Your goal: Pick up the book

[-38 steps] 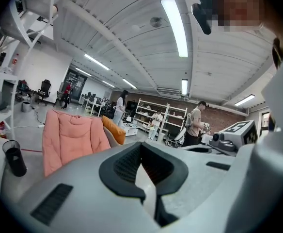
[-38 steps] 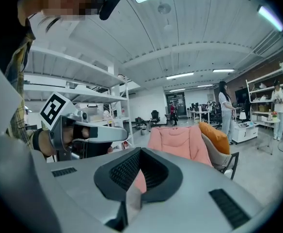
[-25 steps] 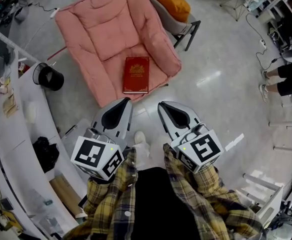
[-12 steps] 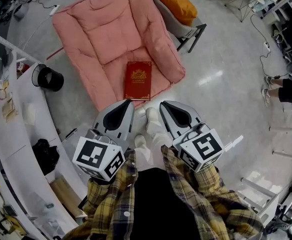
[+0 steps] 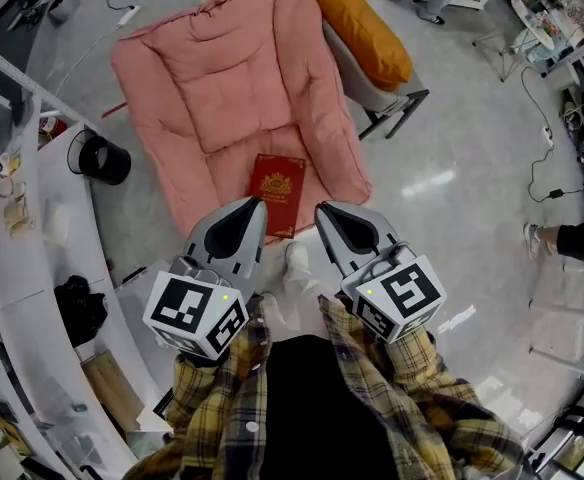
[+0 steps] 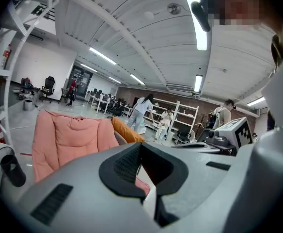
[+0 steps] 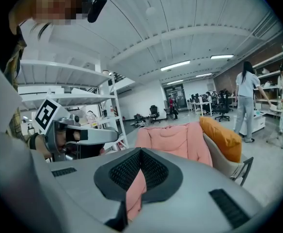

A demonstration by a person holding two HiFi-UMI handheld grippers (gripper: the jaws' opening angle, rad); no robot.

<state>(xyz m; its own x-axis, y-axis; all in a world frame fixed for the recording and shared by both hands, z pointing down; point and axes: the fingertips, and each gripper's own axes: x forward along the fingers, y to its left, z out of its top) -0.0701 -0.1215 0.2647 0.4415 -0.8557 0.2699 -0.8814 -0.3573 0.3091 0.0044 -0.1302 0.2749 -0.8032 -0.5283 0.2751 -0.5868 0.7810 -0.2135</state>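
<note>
A dark red book with a gold emblem lies flat on the front of the pink padded chair's seat. My left gripper is held level with its tip just short of the book's near left corner. It is shut and holds nothing. My right gripper hangs beside the book's near right corner, also shut and empty. In the left gripper view the gripper points at the pink chair. The right gripper faces the same chair. The book is hidden behind the jaws in both gripper views.
An orange cushion rests on a black-framed chair behind the pink one. A white curved counter runs along the left, with a black bin and a black bag. Several people stand by shelves further off.
Both grippers have moved forward toward the pink chair, so their tips now reach the book's near edge. Both jaws stayed shut.
</note>
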